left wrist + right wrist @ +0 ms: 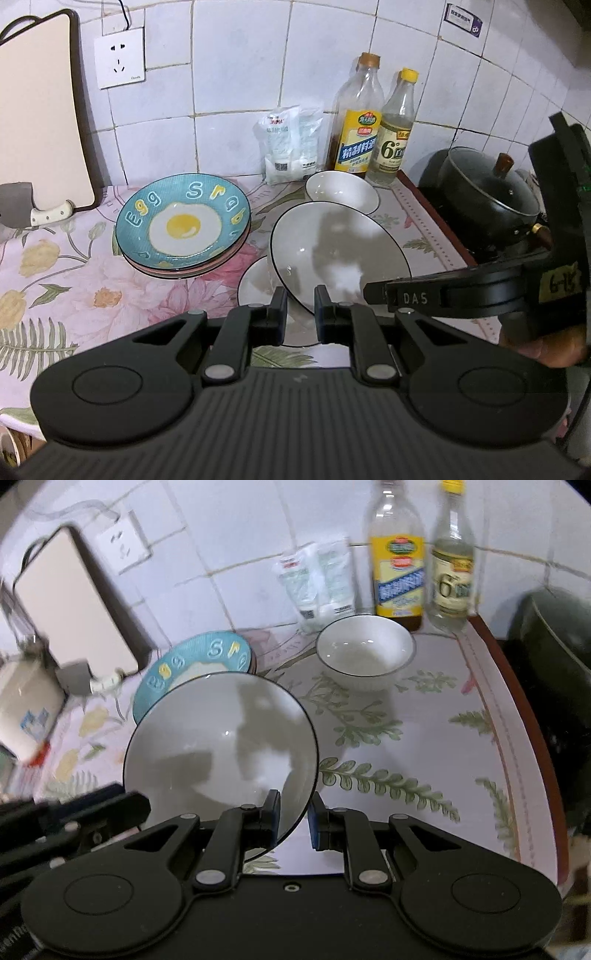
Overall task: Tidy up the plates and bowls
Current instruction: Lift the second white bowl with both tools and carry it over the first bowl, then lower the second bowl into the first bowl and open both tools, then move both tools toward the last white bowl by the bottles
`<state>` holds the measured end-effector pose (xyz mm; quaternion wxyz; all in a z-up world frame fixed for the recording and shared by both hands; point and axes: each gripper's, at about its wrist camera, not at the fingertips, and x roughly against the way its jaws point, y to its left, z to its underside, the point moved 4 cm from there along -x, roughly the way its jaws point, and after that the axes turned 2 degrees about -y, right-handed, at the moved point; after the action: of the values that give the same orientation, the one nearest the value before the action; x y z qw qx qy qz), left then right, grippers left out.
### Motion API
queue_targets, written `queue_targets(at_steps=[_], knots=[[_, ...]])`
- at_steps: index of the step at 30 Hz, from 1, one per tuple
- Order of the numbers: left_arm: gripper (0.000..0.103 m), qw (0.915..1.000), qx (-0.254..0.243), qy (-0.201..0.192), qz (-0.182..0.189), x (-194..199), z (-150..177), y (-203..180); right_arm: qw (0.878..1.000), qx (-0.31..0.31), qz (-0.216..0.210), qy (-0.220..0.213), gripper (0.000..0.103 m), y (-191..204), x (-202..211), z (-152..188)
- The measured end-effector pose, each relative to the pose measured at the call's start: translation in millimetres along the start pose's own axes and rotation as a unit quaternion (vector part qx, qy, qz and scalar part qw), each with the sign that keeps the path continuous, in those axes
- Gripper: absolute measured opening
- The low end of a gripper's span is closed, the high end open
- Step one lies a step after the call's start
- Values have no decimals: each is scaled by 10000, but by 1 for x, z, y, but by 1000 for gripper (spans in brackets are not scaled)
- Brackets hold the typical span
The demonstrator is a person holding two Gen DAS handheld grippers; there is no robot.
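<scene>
A large white plate with a black rim [340, 254] is held tilted above the counter. My left gripper [300, 314] is shut on its near edge, and my right gripper [293, 821] is shut on its right edge; the plate also shows in the right wrist view [221, 746]. The right gripper's body [480, 295] reaches in from the right. A white bowl [341, 192] stands behind the plate, also in the right wrist view [365, 650]. Another white bowl [258, 284] lies partly hidden under the plate. A stack of plates topped by a blue egg plate [183, 221] sits to the left.
Two bottles [360, 118] and a white bag [290, 144] stand against the tiled wall. A cutting board [40, 110] and a cleaver [22, 210] lean at left. A black pot with a lid [487, 192] sits on the stove at right. A white appliance [26, 709] stands far left.
</scene>
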<state>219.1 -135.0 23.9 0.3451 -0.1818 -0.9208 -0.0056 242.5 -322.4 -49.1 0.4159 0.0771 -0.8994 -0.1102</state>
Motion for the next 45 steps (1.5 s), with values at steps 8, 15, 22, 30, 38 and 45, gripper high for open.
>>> queue_targets(at_steps=[8,15,22,30,38,45], knots=[[14,9995,109,274,56,-37,3,13,9994,21,20,344,21,-4,-44,-4],[14,9980,339,450,293,-58,8,25,9991,196,68,376,22,-7,-59,-5],[13,9991,177,374,36,-63,16,21,9986,427,161,260,24,-5,-61,-3],[14,9992,138,359,-89,-50,13,28,9987,336,-361,149,27,-4,-44,-3],[17,9998,-172,5,-88,-11,0,15,9966,265,-666,-400,27,-14,9,-11],[18,9986,-510,-102,54,8,-21,-8,9950,199,-677,-705,28,-30,39,-19]])
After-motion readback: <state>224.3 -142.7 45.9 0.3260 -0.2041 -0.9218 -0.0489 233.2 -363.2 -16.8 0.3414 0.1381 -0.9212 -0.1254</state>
